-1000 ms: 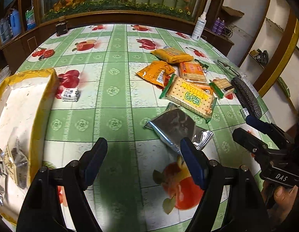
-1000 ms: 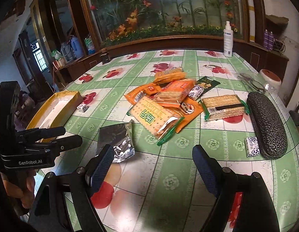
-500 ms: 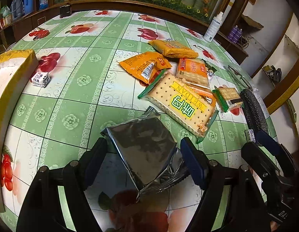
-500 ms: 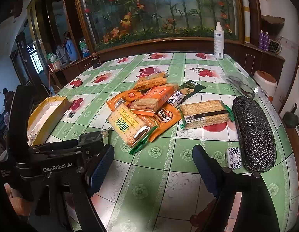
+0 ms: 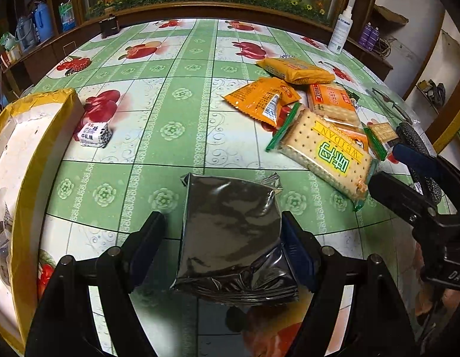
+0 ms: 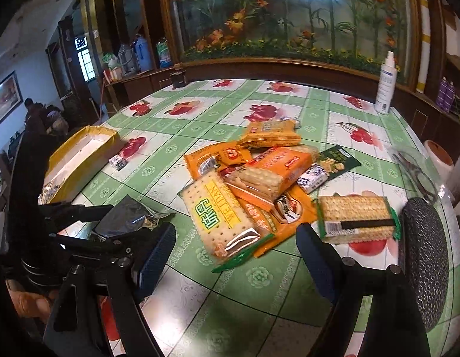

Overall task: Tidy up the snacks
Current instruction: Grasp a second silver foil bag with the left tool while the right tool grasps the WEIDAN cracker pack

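Here, the left gripper (image 5: 222, 242), fingers spread, straddles a silver foil packet (image 5: 232, 232) on the green tablecloth (image 5: 173, 95), while the right gripper (image 6: 234, 255) hangs open over nothing.

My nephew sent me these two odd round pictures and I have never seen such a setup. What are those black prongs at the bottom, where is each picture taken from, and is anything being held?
No robot here: a person carries a two-fingered tool in each hand, with a wide-angle camera on each looking out along its fingers. That is why both pictures bulge.

One picture comes from the left hand-held gripper. Its fingers stand open on either side of a silver foil packet lying on the green fruit-print tablecloth; its right finger looks close to the foil, but nothing is gripped yet.

The other comes from the right hand-held gripper, open and empty, facing a pile of cracker packs.

Also there: a yellow-edged box, a small wrapped sweet beside it, and a dark patterned case.
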`<action>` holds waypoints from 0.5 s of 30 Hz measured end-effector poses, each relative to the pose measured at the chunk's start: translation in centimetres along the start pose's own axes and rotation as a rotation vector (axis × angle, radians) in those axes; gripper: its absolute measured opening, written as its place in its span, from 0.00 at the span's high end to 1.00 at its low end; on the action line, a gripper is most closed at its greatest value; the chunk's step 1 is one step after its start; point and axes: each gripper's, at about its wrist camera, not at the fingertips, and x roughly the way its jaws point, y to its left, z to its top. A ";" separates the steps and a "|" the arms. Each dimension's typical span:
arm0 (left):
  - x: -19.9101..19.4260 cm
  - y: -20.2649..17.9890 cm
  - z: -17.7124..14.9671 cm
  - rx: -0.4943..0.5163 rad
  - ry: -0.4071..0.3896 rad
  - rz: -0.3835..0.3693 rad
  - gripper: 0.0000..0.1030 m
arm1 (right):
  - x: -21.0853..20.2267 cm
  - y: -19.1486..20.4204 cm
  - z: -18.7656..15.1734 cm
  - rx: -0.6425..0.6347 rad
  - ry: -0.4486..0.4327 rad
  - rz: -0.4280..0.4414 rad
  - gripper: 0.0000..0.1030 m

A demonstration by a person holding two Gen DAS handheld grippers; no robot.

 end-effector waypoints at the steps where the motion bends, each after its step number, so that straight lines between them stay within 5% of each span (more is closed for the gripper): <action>1: -0.1 0.4 -0.1 -0.001 0.003 -0.006 0.25 | 0.6 0.4 0.2 -0.017 0.007 0.007 0.18; 13: -0.7 2.1 -0.7 0.016 0.012 -0.010 0.25 | 6.5 3.7 0.7 -0.228 0.143 -0.071 0.20; 15: -0.7 2.2 -0.7 0.016 0.011 -0.009 0.25 | 6.5 3.5 0.9 -0.205 0.138 -0.087 0.29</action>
